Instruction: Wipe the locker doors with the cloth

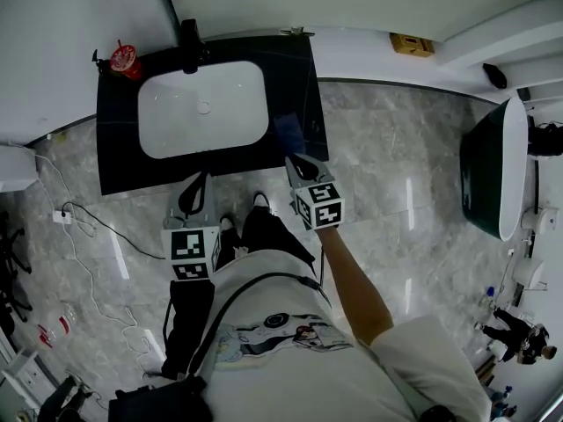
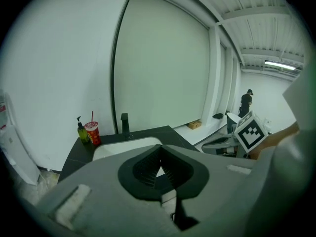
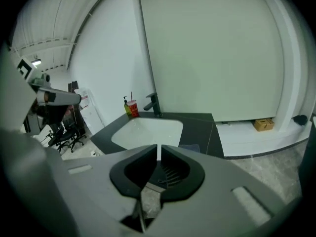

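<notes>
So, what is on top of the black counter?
A red cup, a soap bottle, a black faucet and a dark cloth beside the basin. The right hand-held gripper covers part of the counter's front edge.

counter point(image 1: 119, 161): black, up against the wall | sink point(image 1: 202, 108): white, set in its middle | tap point(image 1: 190, 42): black, back edge | red cup point(image 1: 124, 60) and soap bottle point(image 2: 81, 131): side by side, back left corner | cloth point(image 1: 288, 133): dark blue, flat, near front right corner
</notes>
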A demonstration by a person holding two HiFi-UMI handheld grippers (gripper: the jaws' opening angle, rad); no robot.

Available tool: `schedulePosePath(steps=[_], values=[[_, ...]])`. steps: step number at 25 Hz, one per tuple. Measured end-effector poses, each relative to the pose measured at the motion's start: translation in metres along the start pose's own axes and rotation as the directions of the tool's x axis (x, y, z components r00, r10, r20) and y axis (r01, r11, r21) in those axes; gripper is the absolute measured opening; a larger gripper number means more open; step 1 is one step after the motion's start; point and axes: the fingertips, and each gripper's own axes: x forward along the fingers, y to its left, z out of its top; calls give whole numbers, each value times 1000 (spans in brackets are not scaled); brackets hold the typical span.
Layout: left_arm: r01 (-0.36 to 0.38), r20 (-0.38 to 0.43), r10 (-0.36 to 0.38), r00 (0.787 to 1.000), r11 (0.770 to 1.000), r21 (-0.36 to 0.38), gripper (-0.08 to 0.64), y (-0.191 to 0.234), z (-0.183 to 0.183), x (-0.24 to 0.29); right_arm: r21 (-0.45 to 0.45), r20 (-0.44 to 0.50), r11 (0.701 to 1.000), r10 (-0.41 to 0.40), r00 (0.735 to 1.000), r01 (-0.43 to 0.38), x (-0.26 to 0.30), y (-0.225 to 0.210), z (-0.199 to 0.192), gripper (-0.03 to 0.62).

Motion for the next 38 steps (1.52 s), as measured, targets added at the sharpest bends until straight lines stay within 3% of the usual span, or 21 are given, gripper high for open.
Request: schedulePosePath(steps=[7, 14, 22, 28, 34, 38], values=[[-32, -78, 29, 997, 999, -38, 2, -7, -18, 26, -20, -200, 1000, -10, 980, 6, 75, -56, -35, 69], [-101, -124, 93, 988, 993, -62, 2, 1, -31, 25, -134, -394, 991, -47, 918, -7, 137, -88, -62, 198], [-151, -146, 139, 980, 985, -77, 2, 13, -37, 21, -128, -450, 992, -45, 892, -14, 161, -81, -65, 211], [-152, -154, 140, 978, 986, -68, 2, 10, -39, 20, -151, -416, 989, -66, 907, 3, 161, -86, -69, 113], [-144, -144, 135, 980, 989, -47, 2, 2, -34, 21, -162, -399, 987, -58, 915, -8, 157, -84, -67, 77], [-142, -134, 136, 982, 989, -35, 2, -1, -29, 21, -127, -335, 992, -30, 942, -13, 138, -78, -53, 77]])
